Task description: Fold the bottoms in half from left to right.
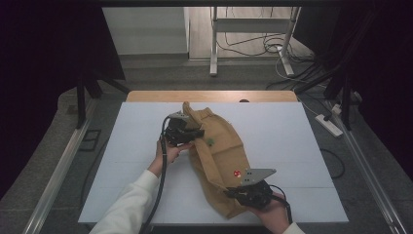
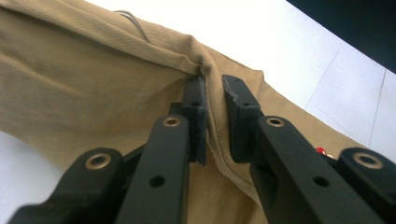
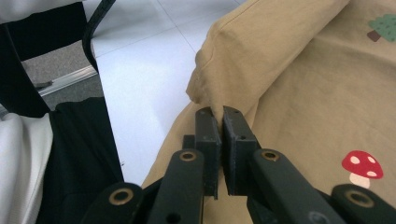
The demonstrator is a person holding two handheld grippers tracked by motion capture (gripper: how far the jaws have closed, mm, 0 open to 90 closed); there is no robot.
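Observation:
A tan garment (image 1: 221,141) lies crumpled on the white table (image 1: 292,136), with a red mushroom print (image 1: 237,172) and a small green tree print (image 1: 209,142). My left gripper (image 1: 192,135) is at the garment's left edge, where a corner of cloth stands up. In the left gripper view the jaws (image 2: 213,84) stand a little apart with a puckered fold of the tan cloth (image 2: 93,70) pinched between them. My right gripper (image 1: 236,192) is at the near end; its jaws (image 3: 217,114) are closed on a fold of the garment (image 3: 303,84), left of the mushroom (image 3: 362,165).
A wooden board edge (image 1: 209,96) runs along the table's far side. Beyond it stand a metal desk frame (image 1: 214,44) and loose cables on the floor. A power strip (image 1: 328,124) lies on the floor at the right. Black cables trail from both grippers.

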